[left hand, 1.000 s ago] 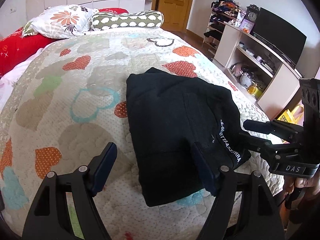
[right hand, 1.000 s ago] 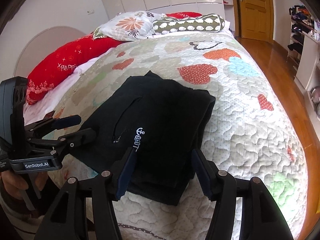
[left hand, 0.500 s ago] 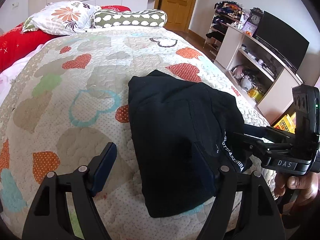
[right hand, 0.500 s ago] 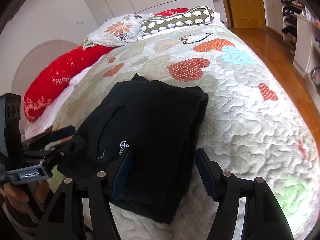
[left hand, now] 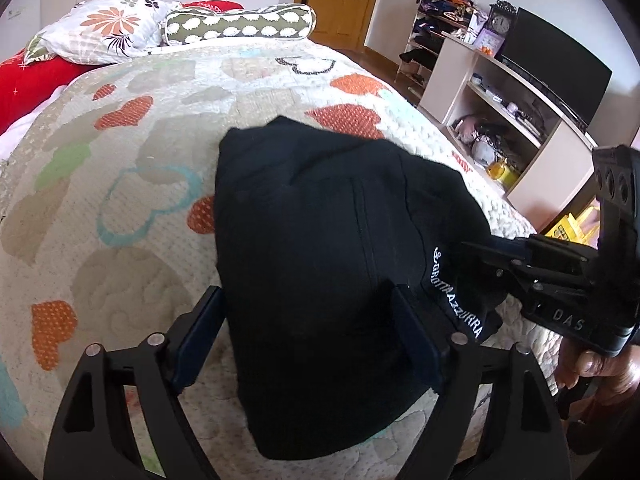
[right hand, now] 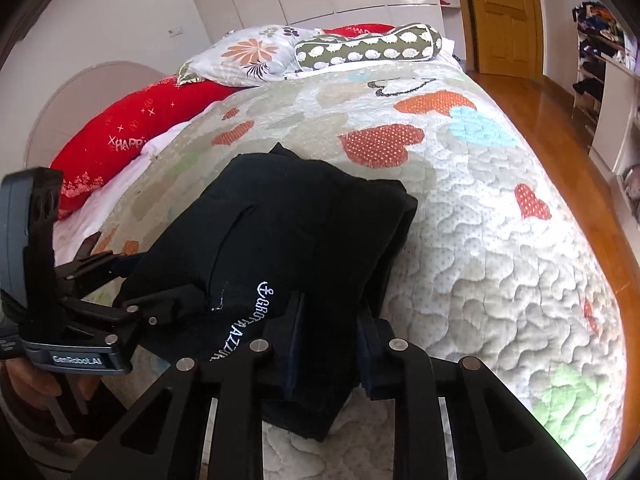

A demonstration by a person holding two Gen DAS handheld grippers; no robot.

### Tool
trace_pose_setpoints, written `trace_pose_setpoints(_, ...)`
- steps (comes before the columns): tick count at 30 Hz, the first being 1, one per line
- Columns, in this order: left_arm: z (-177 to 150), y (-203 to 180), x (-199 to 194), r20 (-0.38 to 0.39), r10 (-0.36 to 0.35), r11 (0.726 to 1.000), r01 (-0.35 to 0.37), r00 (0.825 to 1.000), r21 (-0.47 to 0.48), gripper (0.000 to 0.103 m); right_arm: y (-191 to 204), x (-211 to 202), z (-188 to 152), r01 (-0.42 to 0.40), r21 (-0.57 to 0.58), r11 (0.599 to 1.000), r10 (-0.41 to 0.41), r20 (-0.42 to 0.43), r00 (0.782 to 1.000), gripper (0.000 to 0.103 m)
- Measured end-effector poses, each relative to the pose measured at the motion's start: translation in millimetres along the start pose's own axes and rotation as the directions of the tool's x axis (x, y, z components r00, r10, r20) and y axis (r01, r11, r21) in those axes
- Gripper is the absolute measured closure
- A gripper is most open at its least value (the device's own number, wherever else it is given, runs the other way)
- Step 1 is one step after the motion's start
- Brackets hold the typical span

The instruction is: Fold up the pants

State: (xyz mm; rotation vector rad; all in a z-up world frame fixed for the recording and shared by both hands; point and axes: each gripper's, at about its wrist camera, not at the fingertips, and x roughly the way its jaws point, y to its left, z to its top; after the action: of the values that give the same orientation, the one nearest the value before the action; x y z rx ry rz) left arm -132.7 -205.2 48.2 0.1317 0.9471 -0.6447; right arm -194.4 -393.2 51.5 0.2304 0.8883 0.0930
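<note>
Folded black pants point(left hand: 320, 220) with white lettering lie on the heart-patterned quilt point(left hand: 120, 160). My left gripper point(left hand: 308, 332) straddles their near left part. Its jaws are opening: one finger stands at the pants' left edge, the other over the cloth, and neither pad presses. In the right wrist view my right gripper point(right hand: 330, 344) is closing, with a fold of the pants point(right hand: 300, 220) at their near edge pinched between its pads. The left gripper point(right hand: 136, 280) shows at the pants' left side there. In the left wrist view the right gripper point(left hand: 480, 248) reaches into the cloth beside the lettering.
Pillows, one floral point(left hand: 104, 28) and one green spotted point(left hand: 240, 28), lie at the head of the bed, with a red cushion point(right hand: 120, 140) at its left side. A shelf unit with a television point(left hand: 520, 92) stands right of the bed. Wooden floor point(right hand: 560, 120) leads to a door point(right hand: 500, 12).
The right gripper's jaws have drawn together around the near edge of the pants. The left gripper has moved in over the pants' left part, and its jaws stand a little wider.
</note>
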Motion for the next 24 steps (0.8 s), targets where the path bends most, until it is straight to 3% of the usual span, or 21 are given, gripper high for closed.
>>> trace_pose_setpoints(5,5.8,4.2,-6.4,0.001,-0.016,1.0,0.016,1.0,-0.019,0.018,-8.0,-13.7,10.4,0.012,0.048,0.999,-0.013,0.033,0.999,0.076)
trace_pose_setpoints(8,14.9,5.2,-14.6,0.041,0.004,1.0,-0.004,0.999,-0.007,0.018,-9.1,-6.3,21.8,0.028,0.051,0.998,-0.029,0.03,0.999,0.061)
trace_pose_setpoints(11,28.0,9.6,-16.1,0.06,0.021,1.0,-0.021,0.998,-0.007,0.018,-10.1,5.2,33.1,0.023,0.06,0.998,-0.025,0.036,0.999,0.061)
trace_pose_setpoints(15,44.0,15.0,-4.5,0.053,0.051,0.999,-0.051,0.997,-0.009,0.018,-14.3,15.6,45.5,0.03,0.083,0.996,-0.036,0.061,0.998,0.066)
trace_pose_setpoints(18,53.3,20.4,8.1,0.041,0.05,0.998,-0.049,0.998,-0.032,0.018,-14.8,23.5,49.5,0.072,0.069,0.995,-0.075,0.045,0.996,0.082)
trace_pose_setpoints(24,52.9,19.4,32.2,-0.012,0.047,0.997,-0.048,0.999,-0.054,0.018,-19.8,27.4,35.2,0.107,0.035,0.994,-0.108,0.017,0.994,0.083)
